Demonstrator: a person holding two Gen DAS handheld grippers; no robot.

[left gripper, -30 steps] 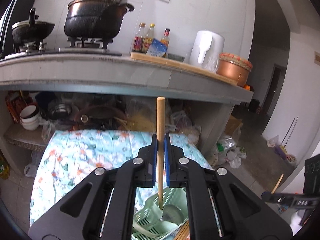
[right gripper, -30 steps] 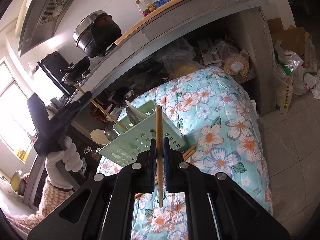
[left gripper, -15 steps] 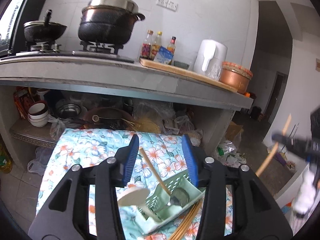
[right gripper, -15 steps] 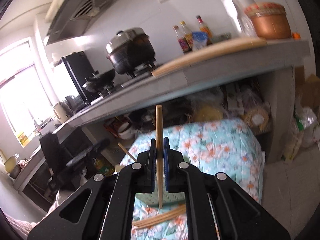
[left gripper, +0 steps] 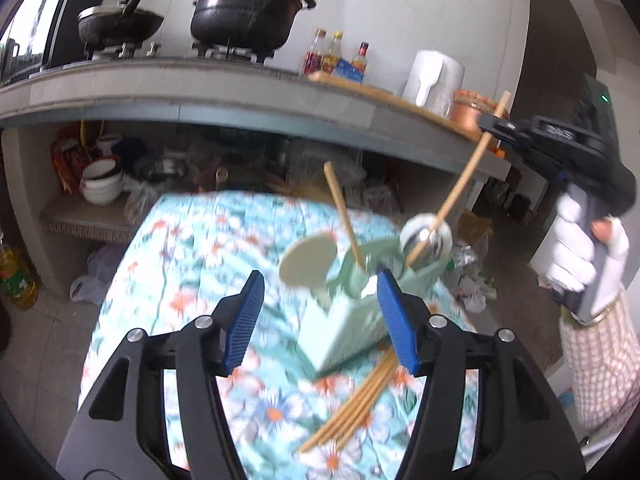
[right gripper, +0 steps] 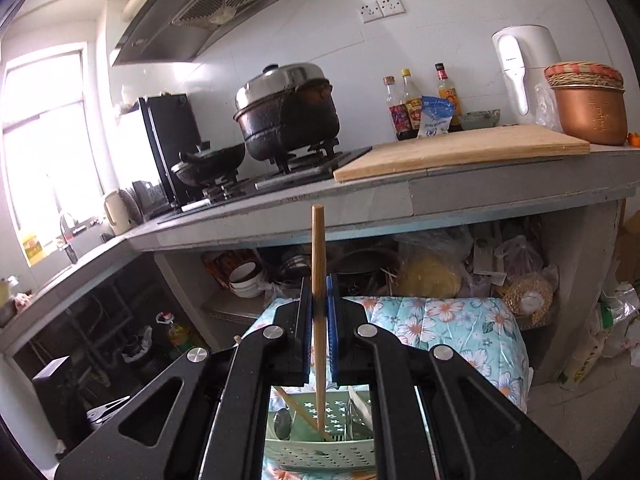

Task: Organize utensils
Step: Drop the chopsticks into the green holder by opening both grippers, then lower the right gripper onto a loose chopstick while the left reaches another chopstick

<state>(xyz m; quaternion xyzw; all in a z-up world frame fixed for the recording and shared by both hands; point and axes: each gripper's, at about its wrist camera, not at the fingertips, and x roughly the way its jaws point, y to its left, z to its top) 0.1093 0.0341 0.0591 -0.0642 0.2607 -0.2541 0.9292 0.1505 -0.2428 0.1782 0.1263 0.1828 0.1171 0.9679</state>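
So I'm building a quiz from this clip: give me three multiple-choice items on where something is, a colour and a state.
1. Where do the loose chopsticks lie?
A. on the floral cloth beside the holder
B. on the cutting board
C. in the pot

2. What colour is the utensil holder?
A. red
B. pale green
C. black

3. How do the right tongs stand?
A. wide open, empty
B. shut on a chopstick
C. shut on a spoon

Answers: 1 A, the bundle rests on the cloth at the holder's foot. 2 B, its walls show mint green. 3 B, the stick is pinched between the blue pads.
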